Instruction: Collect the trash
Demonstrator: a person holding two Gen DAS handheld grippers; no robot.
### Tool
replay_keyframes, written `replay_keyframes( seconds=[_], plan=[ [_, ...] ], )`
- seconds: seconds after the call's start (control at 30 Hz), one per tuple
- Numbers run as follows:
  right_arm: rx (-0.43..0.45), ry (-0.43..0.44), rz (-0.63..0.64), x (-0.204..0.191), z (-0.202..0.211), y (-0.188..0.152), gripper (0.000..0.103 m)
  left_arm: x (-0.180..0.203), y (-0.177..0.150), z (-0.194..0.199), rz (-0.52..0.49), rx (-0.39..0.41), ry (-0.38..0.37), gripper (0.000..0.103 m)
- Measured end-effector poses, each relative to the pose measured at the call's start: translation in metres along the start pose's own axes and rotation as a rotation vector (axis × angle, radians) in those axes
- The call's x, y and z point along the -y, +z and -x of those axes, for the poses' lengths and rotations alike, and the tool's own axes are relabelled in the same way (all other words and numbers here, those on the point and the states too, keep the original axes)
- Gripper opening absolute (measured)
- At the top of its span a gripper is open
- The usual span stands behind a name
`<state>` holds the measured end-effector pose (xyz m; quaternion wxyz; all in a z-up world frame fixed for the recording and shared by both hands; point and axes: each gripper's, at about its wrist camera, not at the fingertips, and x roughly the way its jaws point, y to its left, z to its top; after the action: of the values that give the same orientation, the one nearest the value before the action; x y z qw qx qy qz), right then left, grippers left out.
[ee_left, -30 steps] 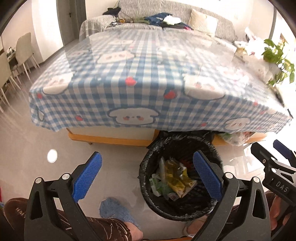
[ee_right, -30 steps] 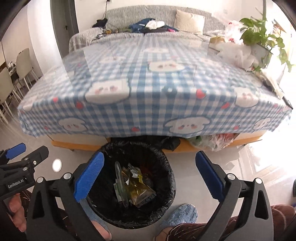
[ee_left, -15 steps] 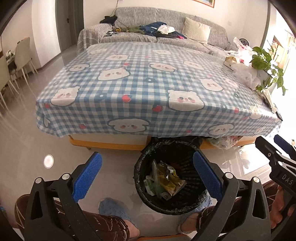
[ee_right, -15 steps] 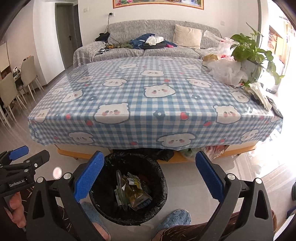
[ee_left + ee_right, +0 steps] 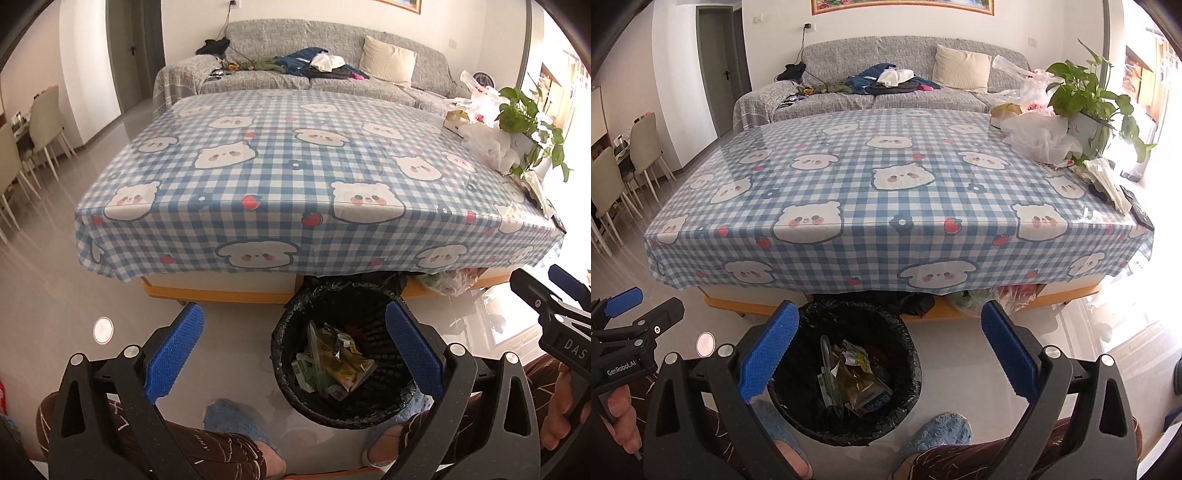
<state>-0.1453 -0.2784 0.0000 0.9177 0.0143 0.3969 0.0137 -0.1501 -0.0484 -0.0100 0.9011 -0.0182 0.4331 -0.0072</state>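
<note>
Both grippers are hanging wide open and empty over the trash bin at the table's near edge.

The left gripper (image 5: 293, 349) and right gripper (image 5: 888, 349) are each standing with jaws spread fully, gripping nothing. The black-lined trash bin (image 5: 284, 350) is sitting on the floor, partly tucked under the checked tablecloth (image 5: 280, 177), holding wrappers (image 5: 338, 363) and a carton (image 5: 870, 397). The person's blue slippers (image 5: 940, 430) are flanking the bin, touching or just beside its base. The tabletop is lying bare except at its right end, where plastic bags (image 5: 1039, 138) and a potted plant (image 5: 1082, 96) are crowding together. Only the right view is showing the remote (image 5: 1141, 214) at the table corner and the picture frame (image 5: 901, 6) above the sofa (image 5: 886, 74).
</note>
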Motion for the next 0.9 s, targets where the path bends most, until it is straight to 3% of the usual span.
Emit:
replay_keyframes(
  seconds=[0.9],
  plan=[
    [-0.014,-0.005,0.005,0.0015,-0.0052,-0.0021,0.095,0.0045,0.0012,-0.0022,-0.005,-0.004,-0.005,0.097]
  ],
)
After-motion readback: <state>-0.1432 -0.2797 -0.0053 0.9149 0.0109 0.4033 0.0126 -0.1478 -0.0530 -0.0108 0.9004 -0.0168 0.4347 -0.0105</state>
